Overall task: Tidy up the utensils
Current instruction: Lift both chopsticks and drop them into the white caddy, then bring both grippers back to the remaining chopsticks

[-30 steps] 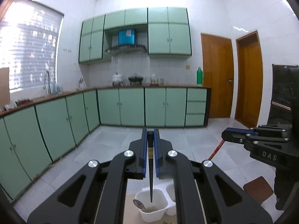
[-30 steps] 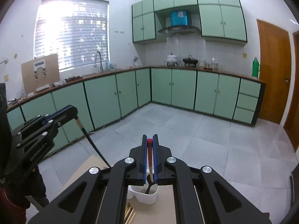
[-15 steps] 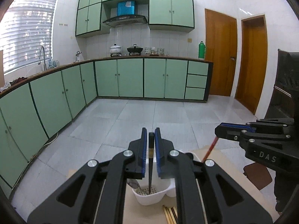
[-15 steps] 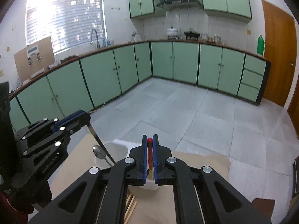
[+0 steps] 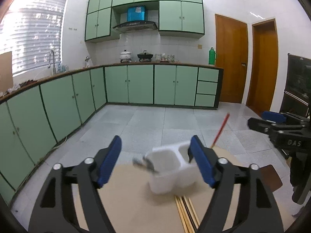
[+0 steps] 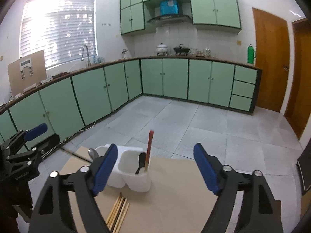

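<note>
Both jaws are opening, nothing between them: left gripper [image 5: 155,161], right gripper [image 6: 155,167]. Chopsticks [image 6: 118,209] lie on the board just before the white holder [image 6: 134,176]. We judge them light, stiff, slippery; grip mid-length.

White holder [image 5: 171,167] is motion-blurred in left wrist view, so what sits in it there is unclear. Grey thing at its left rim [image 5: 142,162] is a smear, can't identify. Chopsticks [image 6: 118,211] run off bottom edge in both views, count unclear. Red-handled utensil [image 6: 149,151] lower end hidden inside holder. Countertop items too small to tell.
</note>
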A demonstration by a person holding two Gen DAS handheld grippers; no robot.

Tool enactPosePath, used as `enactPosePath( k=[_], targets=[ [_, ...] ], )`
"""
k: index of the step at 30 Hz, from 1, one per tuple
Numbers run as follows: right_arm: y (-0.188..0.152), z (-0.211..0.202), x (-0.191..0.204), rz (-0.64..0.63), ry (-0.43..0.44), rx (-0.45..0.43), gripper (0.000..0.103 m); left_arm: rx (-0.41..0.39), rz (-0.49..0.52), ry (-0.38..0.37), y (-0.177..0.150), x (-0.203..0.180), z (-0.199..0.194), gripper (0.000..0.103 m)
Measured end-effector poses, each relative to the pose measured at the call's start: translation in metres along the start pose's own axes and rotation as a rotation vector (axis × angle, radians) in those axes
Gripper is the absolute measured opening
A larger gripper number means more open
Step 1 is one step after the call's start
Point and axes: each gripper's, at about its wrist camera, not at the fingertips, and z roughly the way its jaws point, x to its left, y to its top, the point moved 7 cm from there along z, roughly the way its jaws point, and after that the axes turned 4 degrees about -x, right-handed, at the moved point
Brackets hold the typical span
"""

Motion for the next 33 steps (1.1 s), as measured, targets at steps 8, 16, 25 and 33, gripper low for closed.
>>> enactPosePath(
  k=[8, 16, 25, 33],
  targets=[
    [-0.078, -0.039, 0.008, 0.032, -0.005, 0.04, 0.091, 0.113, -0.068, 0.01, -0.075, 0.004, -0.038, 0.084],
    [-0.177, -0.051, 0.029, 0.079, -0.02, 0.174, 0.092, 0.296, -0.041, 0.027, -0.169, -0.001, -0.055, 0.086],
    [-0.252, -0.062, 0.058, 0.036, -0.008, 0.313, 0.085, 0.456, -0.03, 0.055, -0.24, -0.001, -0.061, 0.086],
    [-0.276, -0.06, 0.091, 0.008, 0.058, 0.386, 0.059, 0.509, -0.036, 0.066, -0.26, 0.0, -0.062, 0.086]
  ],
)
